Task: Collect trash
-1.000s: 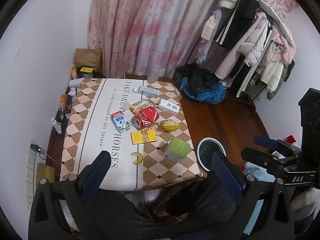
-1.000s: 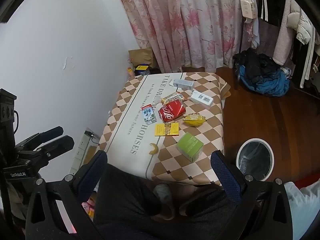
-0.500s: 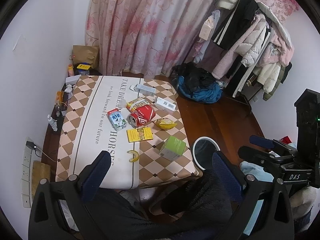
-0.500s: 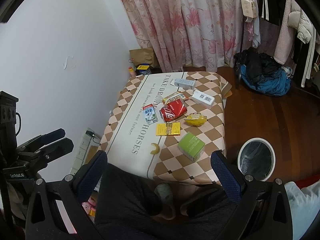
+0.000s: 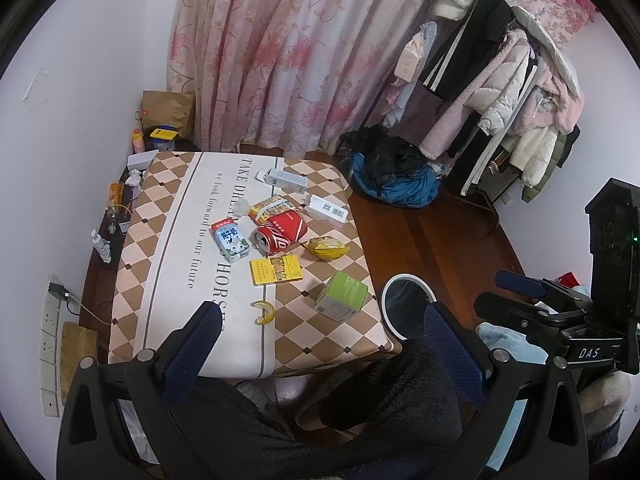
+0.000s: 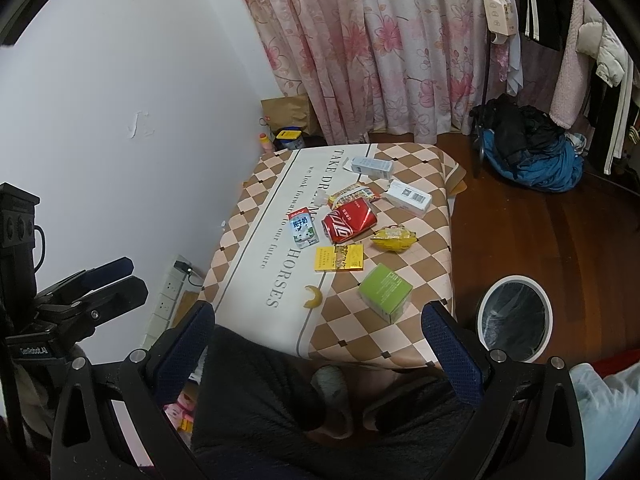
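Trash lies on a checked table [image 5: 168, 280]: a red can [image 5: 280, 232] on its side, a milk carton [image 5: 230, 239], a yellow flat pack [image 5: 276, 271], a yellow wrapper [image 5: 325, 248], a green box [image 5: 341, 297], a banana peel [image 5: 264, 312] and two white boxes. A white-rimmed bin [image 5: 404, 304] stands on the floor right of the table; it also shows in the right wrist view [image 6: 516, 318]. My left gripper [image 5: 320, 332] and right gripper [image 6: 316, 332] are both open and empty, held high above the table's near edge. The can [image 6: 350, 220] and green box [image 6: 385, 292] show in the right wrist view.
A clothes rack [image 5: 500, 80] and a blue-black heap [image 5: 396, 176] stand at the right. Pink curtains [image 5: 280, 60] hang behind. Bottles and a power strip [image 5: 52, 320] lie along the left wall. My legs in dark trousers [image 5: 320, 420] fill the foreground.
Both views shift slightly; the table scene drifts a little left and back in the left wrist view. Nothing was grasped or moved.
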Demonstrator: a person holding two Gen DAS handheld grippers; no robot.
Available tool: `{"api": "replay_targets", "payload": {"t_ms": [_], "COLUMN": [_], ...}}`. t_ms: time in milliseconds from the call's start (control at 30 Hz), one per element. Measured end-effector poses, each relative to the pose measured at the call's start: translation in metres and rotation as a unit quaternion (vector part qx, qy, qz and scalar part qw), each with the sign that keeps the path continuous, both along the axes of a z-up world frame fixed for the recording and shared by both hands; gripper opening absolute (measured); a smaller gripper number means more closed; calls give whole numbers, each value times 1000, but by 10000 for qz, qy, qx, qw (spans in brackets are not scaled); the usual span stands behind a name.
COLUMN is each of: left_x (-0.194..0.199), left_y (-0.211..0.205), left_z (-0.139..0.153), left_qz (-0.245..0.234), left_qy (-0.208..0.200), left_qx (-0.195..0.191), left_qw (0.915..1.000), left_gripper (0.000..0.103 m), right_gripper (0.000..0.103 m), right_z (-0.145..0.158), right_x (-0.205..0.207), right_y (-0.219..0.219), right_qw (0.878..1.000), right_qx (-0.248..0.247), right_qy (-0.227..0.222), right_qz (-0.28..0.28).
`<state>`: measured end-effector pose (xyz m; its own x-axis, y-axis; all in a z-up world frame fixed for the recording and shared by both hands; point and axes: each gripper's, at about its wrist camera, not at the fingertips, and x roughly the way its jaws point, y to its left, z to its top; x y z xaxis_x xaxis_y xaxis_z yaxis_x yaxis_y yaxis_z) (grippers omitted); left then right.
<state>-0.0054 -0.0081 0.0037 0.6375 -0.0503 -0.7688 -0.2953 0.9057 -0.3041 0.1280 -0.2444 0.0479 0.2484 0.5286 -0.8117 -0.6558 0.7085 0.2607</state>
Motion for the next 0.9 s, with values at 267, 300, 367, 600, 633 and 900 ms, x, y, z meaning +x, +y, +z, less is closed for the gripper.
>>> {"api": "replay_targets", "payload": {"t_ms": [267, 300, 367, 600, 633, 900], "left_x": [1, 1, 1, 2, 2, 2], "left_y": [1, 1, 1, 2, 2, 1], "left_z": [1, 2, 2, 4, 4, 5], "left_qz": [-24, -26, -25, -32, -33, -37], "left_qy": [-49, -51, -59, -68, -68, -71], "left_qx": [-78, -79, -81, -91, -90, -82], "left_qw": [10000, 10000, 9999, 9999, 9999, 9999], "left_gripper": [103, 103, 103, 103, 103, 103], "right_gripper": [103, 103, 103, 103, 103, 103], "right_z": [0, -1, 0, 0, 1, 2], "right_x": [-3, -4, -3, -3, -2, -6], "right_y": [4, 5, 3, 4, 1, 6], "right_qw": [10000, 10000, 10000, 10000, 10000, 10000], "right_qx": [10, 8, 14, 34, 35, 57], "right_qy": [2, 4, 4, -3, 4, -18], "right_qz": [17, 19, 15, 26, 27, 37]}}
